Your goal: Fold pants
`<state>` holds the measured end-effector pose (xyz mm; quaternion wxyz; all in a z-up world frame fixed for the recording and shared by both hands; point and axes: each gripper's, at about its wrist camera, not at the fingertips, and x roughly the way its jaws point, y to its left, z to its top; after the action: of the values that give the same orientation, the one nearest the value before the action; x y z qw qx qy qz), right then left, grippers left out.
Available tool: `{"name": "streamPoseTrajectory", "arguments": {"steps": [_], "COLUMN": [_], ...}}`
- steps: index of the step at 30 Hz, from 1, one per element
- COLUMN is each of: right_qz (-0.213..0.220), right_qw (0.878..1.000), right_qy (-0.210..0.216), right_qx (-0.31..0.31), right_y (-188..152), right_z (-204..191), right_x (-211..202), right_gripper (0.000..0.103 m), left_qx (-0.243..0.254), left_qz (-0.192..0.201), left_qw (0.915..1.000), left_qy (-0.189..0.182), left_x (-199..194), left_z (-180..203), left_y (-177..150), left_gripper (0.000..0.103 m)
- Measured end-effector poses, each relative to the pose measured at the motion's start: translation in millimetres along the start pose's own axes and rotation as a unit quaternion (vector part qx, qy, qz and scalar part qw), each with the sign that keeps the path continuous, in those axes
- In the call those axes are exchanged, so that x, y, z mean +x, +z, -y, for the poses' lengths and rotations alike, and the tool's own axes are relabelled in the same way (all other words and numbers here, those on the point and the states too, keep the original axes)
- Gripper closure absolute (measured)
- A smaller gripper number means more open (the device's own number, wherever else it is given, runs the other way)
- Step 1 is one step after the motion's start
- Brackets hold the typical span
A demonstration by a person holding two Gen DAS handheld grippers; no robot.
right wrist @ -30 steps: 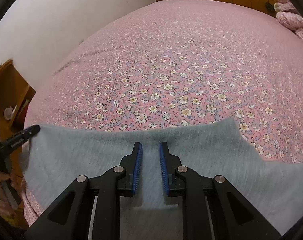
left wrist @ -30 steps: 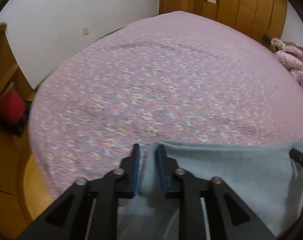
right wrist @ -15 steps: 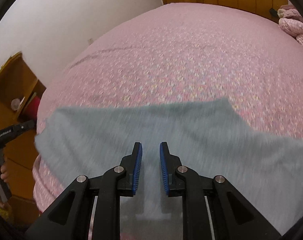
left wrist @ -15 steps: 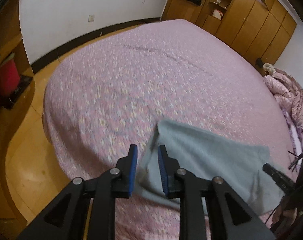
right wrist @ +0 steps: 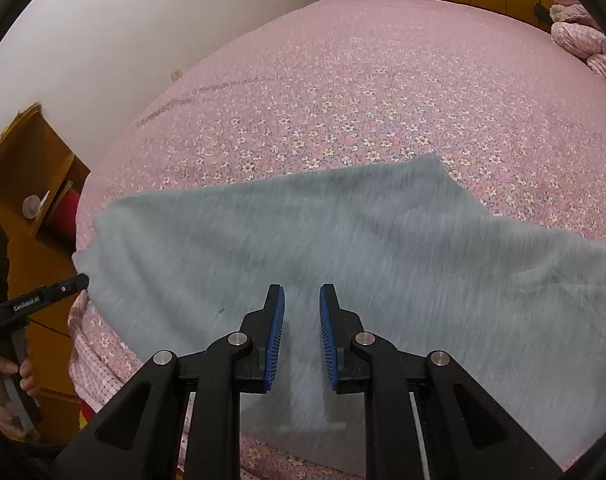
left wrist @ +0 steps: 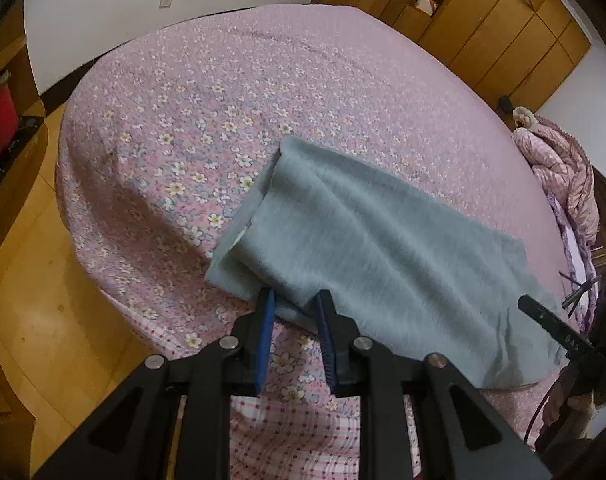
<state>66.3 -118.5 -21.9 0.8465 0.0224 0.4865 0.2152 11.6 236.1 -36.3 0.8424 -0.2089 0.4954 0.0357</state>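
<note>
The grey-blue pants (left wrist: 383,248) lie spread across the near edge of the bed, and they also fill the lower half of the right wrist view (right wrist: 343,248). My left gripper (left wrist: 293,304) is at the pants' near left edge, its jaws a little apart with a fold of cloth between the blue pads. My right gripper (right wrist: 301,300) is over the pants near their front edge, its jaws a little apart with cloth between them. The left gripper's tip shows at the pants' left corner in the right wrist view (right wrist: 73,283).
The bed (left wrist: 263,80) has a pink flowered cover. Wooden wardrobes (left wrist: 483,20) stand at the far end. A pink quilt (left wrist: 559,168) is bunched at the right. A wooden shelf unit (right wrist: 35,168) and bare wood floor (left wrist: 43,300) lie to the left.
Both grippers have pulled back and up from the bed. The pants now lie flatter and show more fully. The left view has swung right, with the folded left edge now visible.
</note>
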Motion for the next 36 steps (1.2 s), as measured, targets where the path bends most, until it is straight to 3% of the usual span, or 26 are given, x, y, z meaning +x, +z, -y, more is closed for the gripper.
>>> {"name": "streamPoseTrajectory", "arguments": {"steps": [3, 7, 10, 16, 21, 25, 28, 36], "right_qz": [-0.003, -0.008, -0.011, -0.013, -0.016, -0.016, -0.017, -0.020], "right_qw": [1.000, 1.000, 1.000, 1.000, 1.000, 1.000, 1.000, 1.000], "right_qy": [-0.001, -0.001, -0.001, -0.002, 0.000, 0.001, 0.001, 0.001], "right_qx": [0.002, 0.001, 0.000, 0.003, 0.007, 0.011, 0.010, 0.012], "right_y": [-0.5, 0.4, 0.8, 1.0, 0.6, 0.4, -0.2, -0.1], "right_z": [1.3, -0.6, -0.6, 0.4, 2.5, 4.2, 3.9, 5.0], "right_x": [0.8, 7.5, 8.8, 10.8, 12.9, 13.2, 13.3, 15.3], "right_gripper": [0.084, 0.084, 0.084, 0.084, 0.084, 0.084, 0.084, 0.084], "left_qx": [-0.012, -0.039, -0.055, -0.081, -0.042, -0.005, 0.013, -0.030], "left_qz": [-0.002, 0.002, 0.009, 0.033, 0.068, 0.095, 0.090, 0.068], "left_qw": [0.9999, 0.9992, 0.9984, 0.9956, 0.9965, 0.9949, 0.9948, 0.9966], "left_qy": [-0.009, -0.012, -0.012, -0.036, 0.024, 0.035, 0.046, 0.037], "left_x": [2.3, 6.6, 11.1, 4.3, -14.8, -30.9, -29.1, -12.8], "left_z": [-2.8, -10.9, -15.2, -17.0, 1.3, 19.1, 28.3, 5.8], "left_y": [2.1, 1.2, -0.5, -4.3, -7.9, -13.3, -13.1, -10.6], "left_gripper": [0.079, 0.062, 0.056, 0.057, 0.057, 0.058, 0.065, 0.066]}}
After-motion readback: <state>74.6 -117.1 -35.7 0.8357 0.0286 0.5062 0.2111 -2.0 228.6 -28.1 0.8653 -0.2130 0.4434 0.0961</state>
